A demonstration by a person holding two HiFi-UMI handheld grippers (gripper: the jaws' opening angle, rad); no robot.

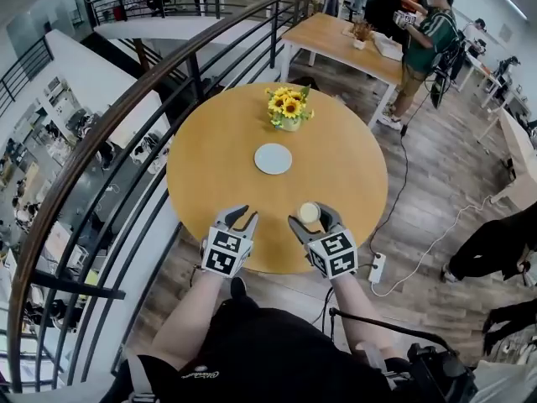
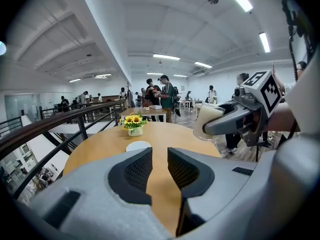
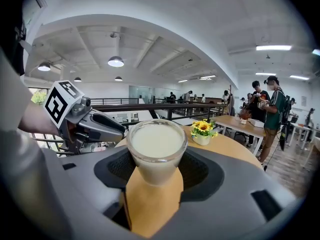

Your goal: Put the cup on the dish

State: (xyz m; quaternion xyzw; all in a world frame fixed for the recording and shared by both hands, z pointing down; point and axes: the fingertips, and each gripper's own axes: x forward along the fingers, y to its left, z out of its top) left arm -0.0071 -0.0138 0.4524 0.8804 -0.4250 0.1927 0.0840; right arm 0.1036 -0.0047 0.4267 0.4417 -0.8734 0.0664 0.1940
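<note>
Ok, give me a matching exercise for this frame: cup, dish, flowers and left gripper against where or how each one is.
1. cup
2. dish
3. flowers
4. left gripper

A. jaws apart, nothing between them
B. between the right gripper's jaws
C. far side of the table
D. bare, mid-table

Pairs: 1-B, 2-D, 3-C, 4-A.

The cup [image 3: 157, 156] is glossy glass, the table [image 1: 340, 170] smooth matt wood.

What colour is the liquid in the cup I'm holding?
Creamy off-white, in a clear cup; the right gripper view shows it best.
</note>
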